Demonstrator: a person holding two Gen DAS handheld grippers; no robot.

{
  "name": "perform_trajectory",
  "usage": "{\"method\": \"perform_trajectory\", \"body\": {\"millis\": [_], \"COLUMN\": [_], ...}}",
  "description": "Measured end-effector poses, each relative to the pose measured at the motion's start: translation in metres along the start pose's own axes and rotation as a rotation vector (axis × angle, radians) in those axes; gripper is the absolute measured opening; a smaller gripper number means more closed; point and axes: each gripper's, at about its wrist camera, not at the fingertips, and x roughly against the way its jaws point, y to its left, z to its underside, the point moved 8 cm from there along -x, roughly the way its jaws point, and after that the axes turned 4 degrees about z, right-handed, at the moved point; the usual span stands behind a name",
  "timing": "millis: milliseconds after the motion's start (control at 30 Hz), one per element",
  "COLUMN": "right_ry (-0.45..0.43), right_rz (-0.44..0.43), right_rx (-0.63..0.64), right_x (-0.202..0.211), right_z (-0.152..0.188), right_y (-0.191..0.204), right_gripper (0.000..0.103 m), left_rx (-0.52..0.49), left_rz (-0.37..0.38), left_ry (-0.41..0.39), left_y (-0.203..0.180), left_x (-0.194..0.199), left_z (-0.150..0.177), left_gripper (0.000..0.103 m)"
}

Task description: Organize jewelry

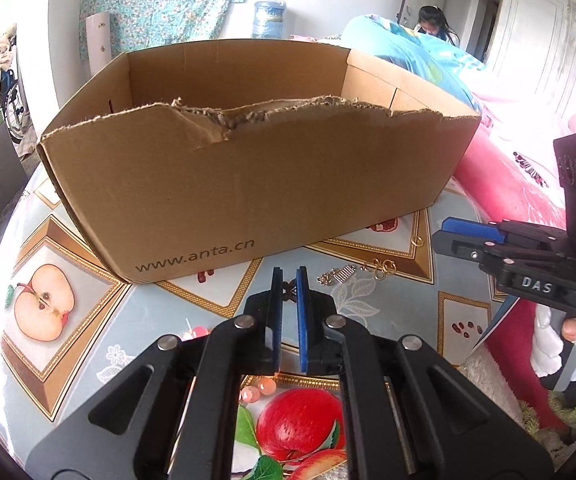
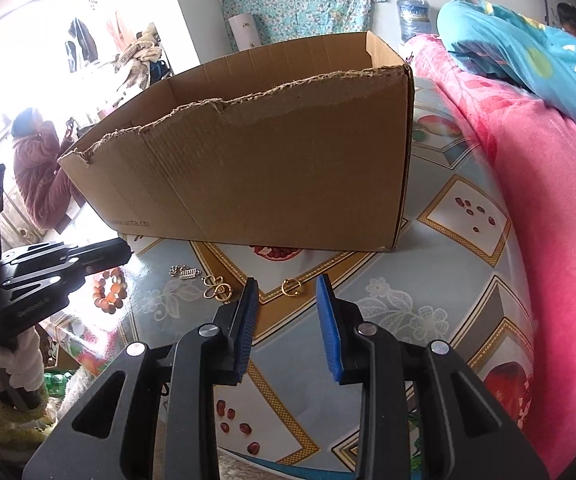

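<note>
An open cardboard box (image 1: pixel 224 184) with a torn front rim stands on the table; it also shows in the right wrist view (image 2: pixel 280 184). My left gripper (image 1: pixel 289 276) is shut on a brown-orange bead bracelet (image 2: pixel 110 290), held just above the tablecloth. My right gripper (image 2: pixel 286 286) is open, its fingers either side of a small gold ring (image 2: pixel 290 288) lying on the table. A gold looped piece (image 2: pixel 216 290) and a silver chain piece (image 2: pixel 184 271) lie left of the ring; both show in the left wrist view, gold (image 1: pixel 380 267) and silver (image 1: pixel 338 275).
The table has a fruit-pattern cloth (image 1: pixel 48 312). Pink beads (image 1: pixel 260 388) lie under my left gripper. A pink blanket (image 2: pixel 548 220) borders the table on the right. A person (image 2: pixel 38 160) sits at the far left.
</note>
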Motion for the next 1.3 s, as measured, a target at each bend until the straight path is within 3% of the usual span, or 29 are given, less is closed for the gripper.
{"method": "perform_trajectory", "body": {"millis": [233, 467, 700, 1300], "right_ry": [0.01, 0.035, 0.026, 0.019], "right_rz": [0.083, 0.079, 0.072, 0.136], "right_rx": [0.03, 0.038, 0.014, 0.101], "right_x": [-0.008, -0.011, -0.019, -0.03], "right_z": [0.001, 0.009, 0.0, -0.01], "right_y": [0.004, 0.013, 0.009, 0.027], "right_gripper": [0.03, 0.029, 0.015, 0.015], "left_rx": [0.008, 0.022, 0.037, 0.047], "left_rz": [0.013, 0.017, 0.017, 0.024], "left_ry": [-0.009, -0.015, -0.019, -0.006], "left_y": [0.005, 0.009, 0.012, 0.014], "left_x": [0.004, 0.002, 0.003, -0.006], "left_z": [0.001, -0.002, -0.001, -0.001], "left_gripper": [0.006, 0.006, 0.006, 0.006]}}
